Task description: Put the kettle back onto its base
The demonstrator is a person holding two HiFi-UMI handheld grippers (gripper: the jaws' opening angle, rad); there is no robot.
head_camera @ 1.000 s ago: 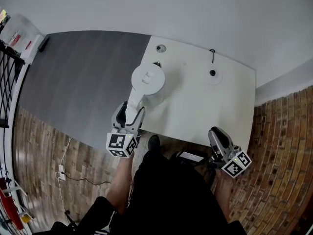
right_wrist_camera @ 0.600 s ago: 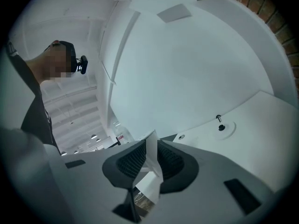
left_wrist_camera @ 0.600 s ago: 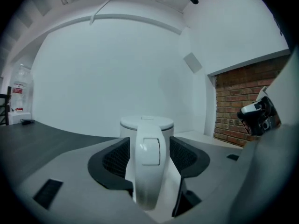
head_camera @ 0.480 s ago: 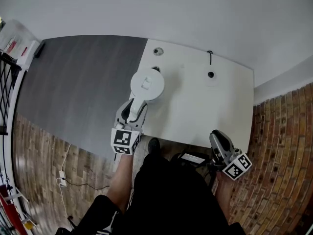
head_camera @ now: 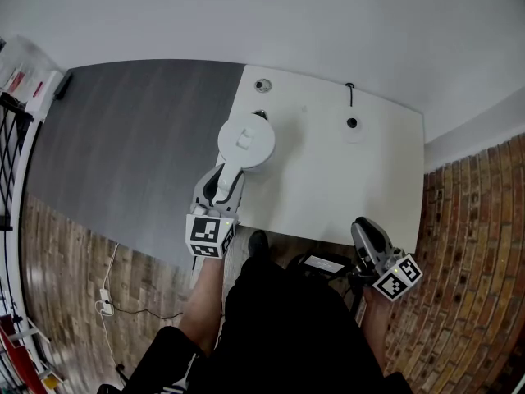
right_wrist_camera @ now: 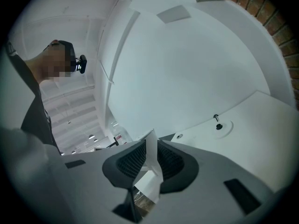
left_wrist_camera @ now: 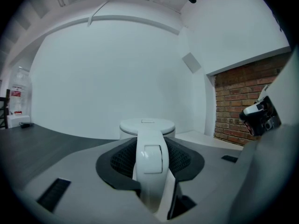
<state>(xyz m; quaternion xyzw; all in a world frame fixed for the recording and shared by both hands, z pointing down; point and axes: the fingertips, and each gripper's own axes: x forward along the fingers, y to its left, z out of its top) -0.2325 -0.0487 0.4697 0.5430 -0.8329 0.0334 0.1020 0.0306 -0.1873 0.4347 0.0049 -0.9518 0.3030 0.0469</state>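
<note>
1. Kettle. The white plastic kettle (head_camera: 246,140) with a flat round lid stands upright on the white rectangular bench (head_camera: 328,189), close to the bench's 9 o'clock edge. Its curved white handle (head_camera: 230,169) projects from the body toward 7 o'clock.

2. Base. The round white kettle base (head_camera: 353,125) with a dark centre connector lies flat on the bench at 3 o'clock from the kettle, well apart from it. Nothing stands on the base. A thin dark cord (head_camera: 351,91) leaves the base toward 12 o'clock.

3. Left tongs. The left tongs (head_camera: 223,184) reach in from 7 o'clock of the kettle. Seen from the left gripper, the left tongs (left_wrist_camera: 150,146) have just been closing, and the handle (left_wrist_camera: 150,168) now sits upright between the two black ribbed pads (left_wrist_camera: 122,160), which bear on both of its sides. The lid of the kettle (left_wrist_camera: 147,124) shows directly beyond the handle.

4. Right tongs. The right tongs (head_camera: 362,223) hover off the bench's near edge, toward its 5 o'clock corner, and point across the bench. Seen from the right gripper, the right tongs (right_wrist_camera: 150,146) stand slightly apart and grip nothing. The base (right_wrist_camera: 219,126) appears at 2 o'clock from them, well apart.

5. Other fittings. A small round grey grommet (head_camera: 262,84) is set in the bench at 12 o'clock from the kettle.
</note>
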